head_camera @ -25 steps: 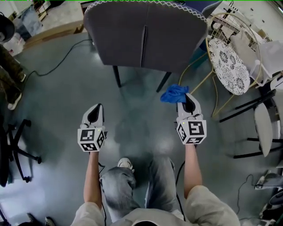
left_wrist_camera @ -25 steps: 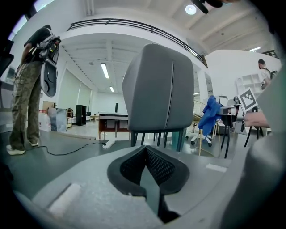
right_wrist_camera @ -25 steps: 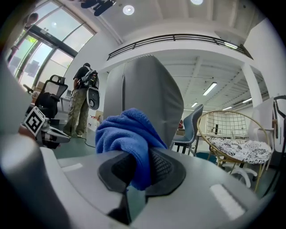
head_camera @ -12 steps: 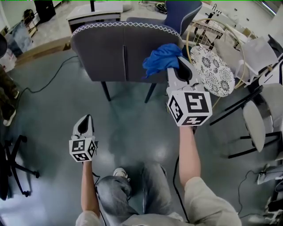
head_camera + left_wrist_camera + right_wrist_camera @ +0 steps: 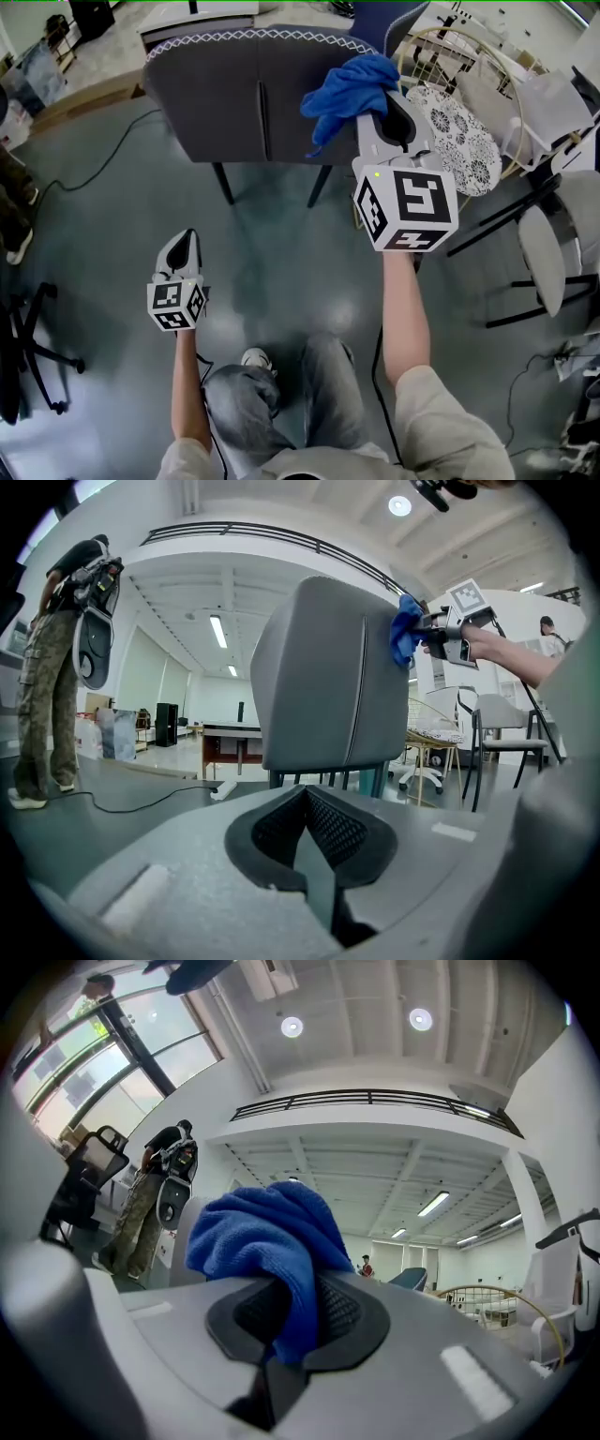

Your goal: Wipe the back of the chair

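Grey chair stands upright with its back facing the person. In the head view the back runs wider than tall, with a seam down the middle and white stitched trim along the top edge. Right gripper is raised at the chair's top corner on the person's right, jaws pinching a blue cloth. The cloth bunches over that corner, and the left gripper view shows it against the back's side edge near the top. Left gripper hangs low, well short of the chair, on the person's left, jaws pressed together on nothing. Glossy grey floor gives open room in front of the chair back. On the cloth side, a round patterned table in a gold wire frame sits just beside the chair, close to the right gripper. A cable runs on the floor off the chair's other side. A standing person is out that way too, well apart from the chair.
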Tool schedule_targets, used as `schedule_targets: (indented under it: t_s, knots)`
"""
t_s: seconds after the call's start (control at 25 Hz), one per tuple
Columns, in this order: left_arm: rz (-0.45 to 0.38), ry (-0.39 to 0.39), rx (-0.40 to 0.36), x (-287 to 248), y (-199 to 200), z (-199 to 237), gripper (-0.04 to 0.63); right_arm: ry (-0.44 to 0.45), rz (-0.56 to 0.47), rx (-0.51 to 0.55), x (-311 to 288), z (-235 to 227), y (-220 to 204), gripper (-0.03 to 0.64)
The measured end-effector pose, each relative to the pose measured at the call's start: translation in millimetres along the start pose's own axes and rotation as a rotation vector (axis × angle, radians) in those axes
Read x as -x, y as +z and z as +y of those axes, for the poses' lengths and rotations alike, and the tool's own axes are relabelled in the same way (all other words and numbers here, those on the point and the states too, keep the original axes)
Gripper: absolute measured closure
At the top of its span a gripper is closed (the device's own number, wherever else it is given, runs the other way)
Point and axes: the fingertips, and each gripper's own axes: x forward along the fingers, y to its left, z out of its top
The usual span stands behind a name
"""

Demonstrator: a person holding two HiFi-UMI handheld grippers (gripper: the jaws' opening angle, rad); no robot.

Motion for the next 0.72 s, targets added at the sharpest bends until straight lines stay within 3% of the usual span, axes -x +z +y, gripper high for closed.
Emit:
schedule_targets:
  t_s: [0.28, 0.72]
  knots:
    - [-0.002, -0.001, 0.012, -9.4, 5.7, 1.5, 0.591, 0.005, 0.116, -0.006, -3.6, 5.9, -85.9, 0.574]
    - [-0.068, -0.052, -0.025, -37.7, 72.6, -21.1, 0.591, 0.011, 0.348, -0.15, 3.8, 11.7, -237.9, 0.574]
